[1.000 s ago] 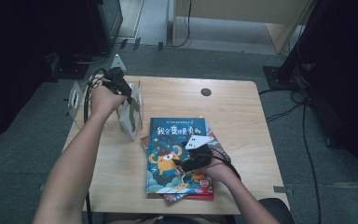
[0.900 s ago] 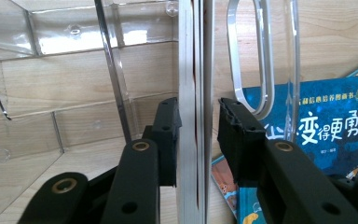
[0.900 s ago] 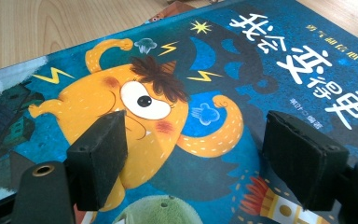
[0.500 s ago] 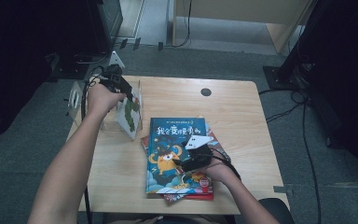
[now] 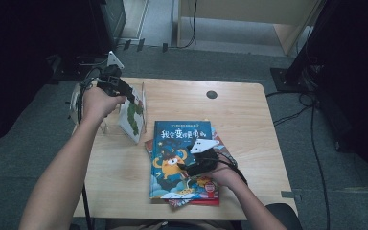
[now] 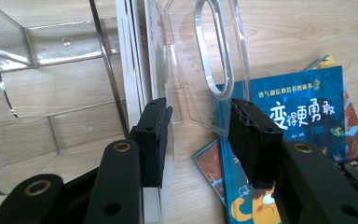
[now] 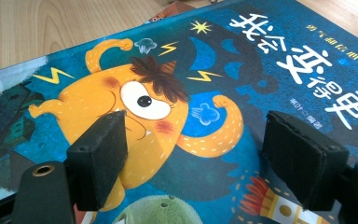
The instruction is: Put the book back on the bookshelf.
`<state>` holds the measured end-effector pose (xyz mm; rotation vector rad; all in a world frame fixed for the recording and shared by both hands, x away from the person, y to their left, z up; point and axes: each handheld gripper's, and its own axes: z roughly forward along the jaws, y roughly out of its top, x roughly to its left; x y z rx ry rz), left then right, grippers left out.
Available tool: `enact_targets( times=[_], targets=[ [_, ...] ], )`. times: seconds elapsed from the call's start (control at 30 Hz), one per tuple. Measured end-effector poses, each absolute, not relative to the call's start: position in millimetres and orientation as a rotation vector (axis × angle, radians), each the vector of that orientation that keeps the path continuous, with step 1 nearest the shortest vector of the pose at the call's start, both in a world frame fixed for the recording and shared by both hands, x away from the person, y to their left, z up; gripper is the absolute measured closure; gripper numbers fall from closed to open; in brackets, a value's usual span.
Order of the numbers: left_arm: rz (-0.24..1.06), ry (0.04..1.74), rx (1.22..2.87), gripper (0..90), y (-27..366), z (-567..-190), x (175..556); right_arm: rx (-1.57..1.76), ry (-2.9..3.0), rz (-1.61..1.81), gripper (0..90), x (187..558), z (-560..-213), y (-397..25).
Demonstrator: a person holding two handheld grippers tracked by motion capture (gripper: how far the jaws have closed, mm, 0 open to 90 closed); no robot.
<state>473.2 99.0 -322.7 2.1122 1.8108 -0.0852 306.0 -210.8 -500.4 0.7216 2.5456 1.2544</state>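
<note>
Table (image 5: 249, 110): wooden, centre frame. Blue book (image 5: 179, 158): lower centre, topping a stack; thin, stiff, glossy, likely slippery, so best gripped at an edge. Rack (image 6: 214, 56): clear, upper left, holding upright books (image 6: 135, 70). Left gripper (image 6: 198, 135): agape, empty. Right gripper (image 7: 193, 154): wide, empty, over the cover.

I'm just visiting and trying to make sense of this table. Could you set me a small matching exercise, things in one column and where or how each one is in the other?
Things:
1. blue book
2. clear rack
3. left tongs
4. red book

Places or states:
A. lying under another book, only its edges showing
B. standing at the table's left edge, holding upright books
C. lying flat on top of the stack, an orange monster on its cover
D. open, at the upright books in the rack

Pairs: 1-C, 2-B, 3-D, 4-A
</note>
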Motion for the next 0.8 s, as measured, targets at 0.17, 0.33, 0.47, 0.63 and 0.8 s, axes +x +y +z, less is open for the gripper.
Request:
enact_targets(
  times=[0.17, 0.33, 0.47, 0.63, 0.8],
  targets=[
    [-0.095, 1.744, 2.108, 56.8, 101.1, -323.1, 460.4, 0.722, 2.546, 1.255, 21.7, 306.0, -500.4, -210.8],
    [-0.094, 1.699, 2.112, 56.3, 102.8, -327.1, 446.6, 0.723, 2.545, 1.255, 21.8, 306.2, -500.4, -210.8],
    [-0.088, 1.662, 2.110, 55.2, 103.7, -328.6, 434.9, 0.724, 2.544, 1.255, 21.8, 307.4, -500.4, -211.0],
    [-0.065, 1.604, 2.107, 55.1, 102.0, -329.9, 422.3, 0.736, 2.538, 1.259, 21.9, 309.4, -500.5, -211.4],
    [-0.042, 1.543, 2.114, 55.9, 99.6, -336.3, 408.1, 0.749, 2.534, 1.260, 28.1, 311.6, -499.3, -214.2]
  ],
)
